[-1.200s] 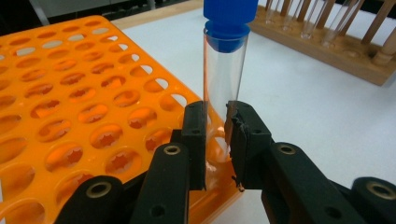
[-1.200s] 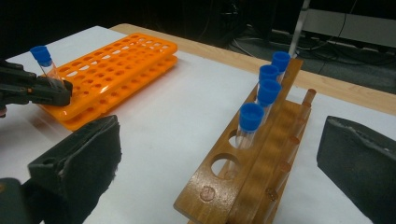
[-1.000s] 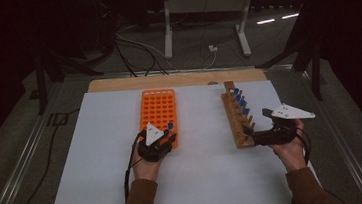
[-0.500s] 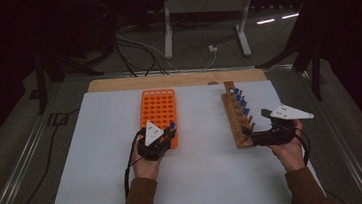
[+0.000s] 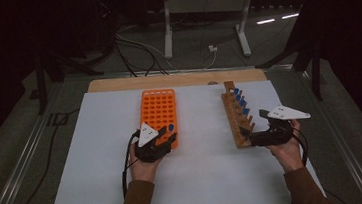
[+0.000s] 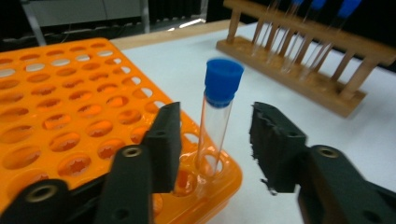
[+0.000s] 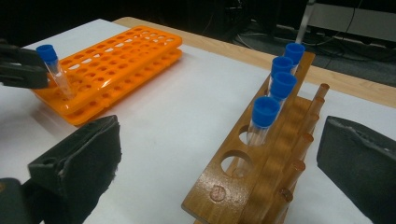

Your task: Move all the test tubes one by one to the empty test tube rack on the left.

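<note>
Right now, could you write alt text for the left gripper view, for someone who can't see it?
A clear tube with a blue cap stands in a corner hole of an orange rack, between the open black jaws of the left hand-held gripper. A wooden rack sits behind.

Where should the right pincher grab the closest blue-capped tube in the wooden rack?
Probably on the blue cap or just below it on the nearest tube, coming from above. The tube stands upright in the wooden rack, another tube is close behind it, and the glass below sits inside the hole. The right gripper is open.
</note>
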`<state>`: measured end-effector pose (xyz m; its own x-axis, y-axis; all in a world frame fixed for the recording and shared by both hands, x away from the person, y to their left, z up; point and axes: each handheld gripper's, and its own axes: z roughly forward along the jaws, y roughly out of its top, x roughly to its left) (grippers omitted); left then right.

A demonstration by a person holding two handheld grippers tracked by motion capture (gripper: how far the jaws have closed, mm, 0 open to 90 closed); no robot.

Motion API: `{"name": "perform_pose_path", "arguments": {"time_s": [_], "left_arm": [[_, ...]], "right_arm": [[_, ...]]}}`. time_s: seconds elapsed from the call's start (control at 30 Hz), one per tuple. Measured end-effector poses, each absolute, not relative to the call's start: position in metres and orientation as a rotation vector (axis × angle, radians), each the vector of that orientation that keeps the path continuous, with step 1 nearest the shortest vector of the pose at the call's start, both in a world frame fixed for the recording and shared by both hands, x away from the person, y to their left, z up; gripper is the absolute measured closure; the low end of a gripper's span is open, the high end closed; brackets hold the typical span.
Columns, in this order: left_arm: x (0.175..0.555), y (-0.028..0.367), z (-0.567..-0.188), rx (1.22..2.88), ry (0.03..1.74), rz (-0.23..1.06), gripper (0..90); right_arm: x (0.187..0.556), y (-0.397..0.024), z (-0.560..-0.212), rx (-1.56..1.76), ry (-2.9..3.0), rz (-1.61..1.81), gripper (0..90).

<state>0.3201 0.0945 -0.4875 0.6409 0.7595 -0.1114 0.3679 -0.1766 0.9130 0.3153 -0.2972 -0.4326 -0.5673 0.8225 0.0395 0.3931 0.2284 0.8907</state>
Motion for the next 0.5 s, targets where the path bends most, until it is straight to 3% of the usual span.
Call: {"name": "perform_pose_path", "arguments": {"time_s": [0.13,0.5], "left_arm": [[0.316,0.104,-0.481,1.766,0.908,0.443,44.2],[0.303,0.123,-0.467,1.771,0.971,0.519,1.4]], "right_arm": [[0.317,-0.298,-0.433,1.118,2.063,1.291,0.0],[0.328,-0.296,-0.433,1.136,2.085,1.246,3.0]]}}
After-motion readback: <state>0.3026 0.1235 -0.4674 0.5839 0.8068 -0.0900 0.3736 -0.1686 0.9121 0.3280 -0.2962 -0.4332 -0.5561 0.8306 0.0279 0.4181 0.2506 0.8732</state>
